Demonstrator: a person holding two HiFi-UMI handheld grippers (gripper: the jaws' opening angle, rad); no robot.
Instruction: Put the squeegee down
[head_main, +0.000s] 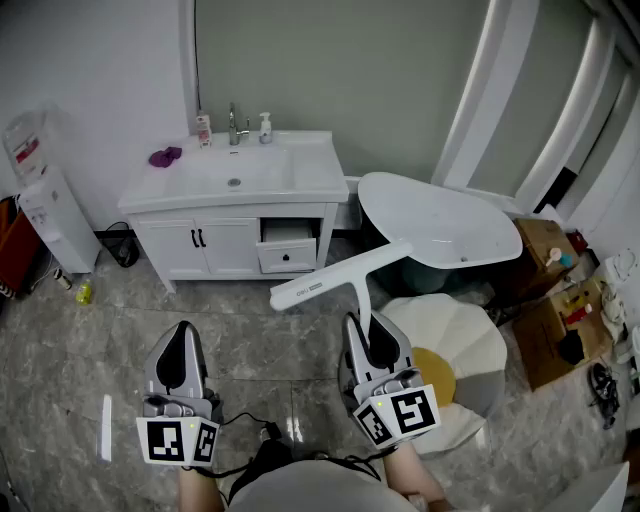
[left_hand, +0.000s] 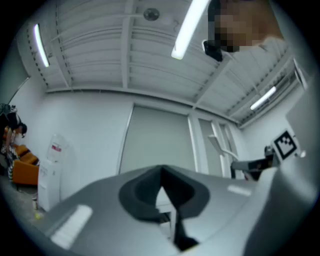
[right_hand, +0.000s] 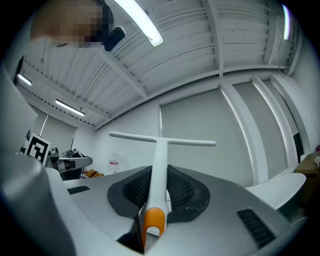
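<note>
Grey stone-look floor tiles (head_main: 100, 330) fill the room below me, with a white vanity cabinet (head_main: 235, 215) and its sink against the far wall.

I have the squeegee (head_main: 340, 275) up in the air in front of that vanity, clear of the floor, with a white oval basin (head_main: 440, 225) just behind it. It is white and T-shaped: 1 long straight blade bar across the top, tilted in the head view with its right end higher, and 1 slim handle running back from the middle of the bar. In the right gripper view the squeegee (right_hand: 159, 165) ends nearest the camera in an orange loop.

My right claw (head_main: 372, 335) is clamped on that handle, both dark ribbed pads (right_hand: 182, 192) pressed to its sides. My left claw (head_main: 182, 340) sits alongside, well apart, its 2 jaws closed together on nothing.
</note>
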